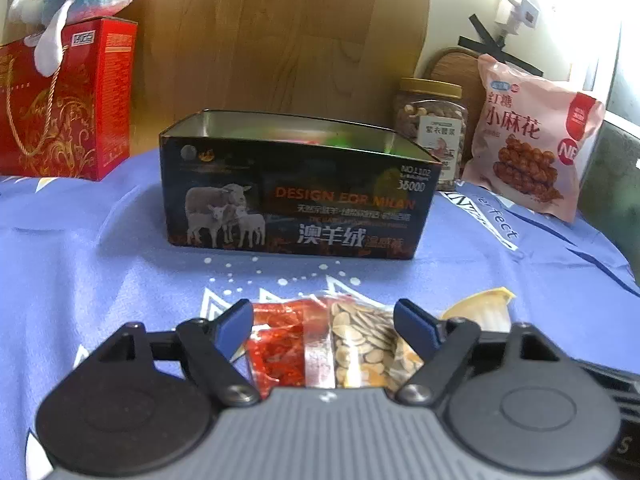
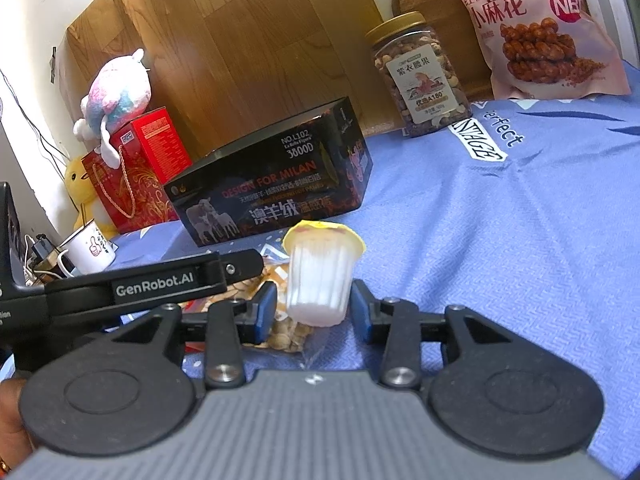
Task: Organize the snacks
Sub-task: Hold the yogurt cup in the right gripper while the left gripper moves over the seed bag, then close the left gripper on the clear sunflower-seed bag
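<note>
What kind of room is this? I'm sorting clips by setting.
Probably a home room, perhaps a bedroom: a printed blue sheet covers the surface, plush toys sit on a red gift box, and a mug stands nearby.

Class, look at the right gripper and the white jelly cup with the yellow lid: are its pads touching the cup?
Apart. In the right wrist view the jelly cup stands between the right gripper's blue pads, with blue cloth visible in a gap on each side.

A red snack pack [image 1: 280, 344] and a seed pack [image 1: 360, 344] lie flat, side by side, on my blue cloth. A white jelly cup [image 2: 320, 280] with a yellow lid lies tipped beside them. The dark box [image 1: 296, 188] stands open behind them.
</note>
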{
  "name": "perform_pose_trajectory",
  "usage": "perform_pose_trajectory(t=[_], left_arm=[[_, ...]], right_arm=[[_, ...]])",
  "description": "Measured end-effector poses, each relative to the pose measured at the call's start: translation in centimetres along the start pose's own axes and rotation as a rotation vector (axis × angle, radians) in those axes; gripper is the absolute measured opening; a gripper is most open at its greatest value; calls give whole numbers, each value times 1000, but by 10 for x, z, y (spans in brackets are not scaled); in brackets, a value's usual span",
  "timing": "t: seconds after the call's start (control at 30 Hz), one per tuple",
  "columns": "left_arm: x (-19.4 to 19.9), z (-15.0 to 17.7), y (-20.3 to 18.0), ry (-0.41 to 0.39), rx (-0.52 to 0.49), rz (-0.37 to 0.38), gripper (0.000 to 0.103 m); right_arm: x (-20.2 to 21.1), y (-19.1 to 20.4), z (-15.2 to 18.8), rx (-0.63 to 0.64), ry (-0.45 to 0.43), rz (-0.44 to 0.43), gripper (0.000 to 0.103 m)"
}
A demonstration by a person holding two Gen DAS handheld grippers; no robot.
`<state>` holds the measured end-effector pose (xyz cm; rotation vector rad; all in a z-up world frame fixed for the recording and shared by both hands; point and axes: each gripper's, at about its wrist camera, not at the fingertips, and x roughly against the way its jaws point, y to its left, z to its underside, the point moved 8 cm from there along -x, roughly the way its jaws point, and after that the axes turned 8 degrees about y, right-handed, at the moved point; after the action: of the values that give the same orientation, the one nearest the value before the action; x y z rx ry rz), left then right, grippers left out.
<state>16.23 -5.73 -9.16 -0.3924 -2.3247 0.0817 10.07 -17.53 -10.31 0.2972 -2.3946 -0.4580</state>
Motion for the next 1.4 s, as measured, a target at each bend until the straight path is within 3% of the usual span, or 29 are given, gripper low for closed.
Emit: perform_pose_trajectory(t=[0.63,0.87,1.0,1.13,1.4], left_arm=[[5,-1,-4,-21,-22,25,79],[12,0,-13,6,-59,92,81],[22,-4,-28,16,-65,175,95],[31,-11,-44,28,-75,243,95],[24,-7,-63,84,-104,241,86]], right_arm=[[-1,0,0,1,2,-3,43],[3,-1,2,3,3,7,44],[2,0,3,11,5,15,43],[1,0,3,9,5,15,42],[2,1,3,3,3,5,43]])
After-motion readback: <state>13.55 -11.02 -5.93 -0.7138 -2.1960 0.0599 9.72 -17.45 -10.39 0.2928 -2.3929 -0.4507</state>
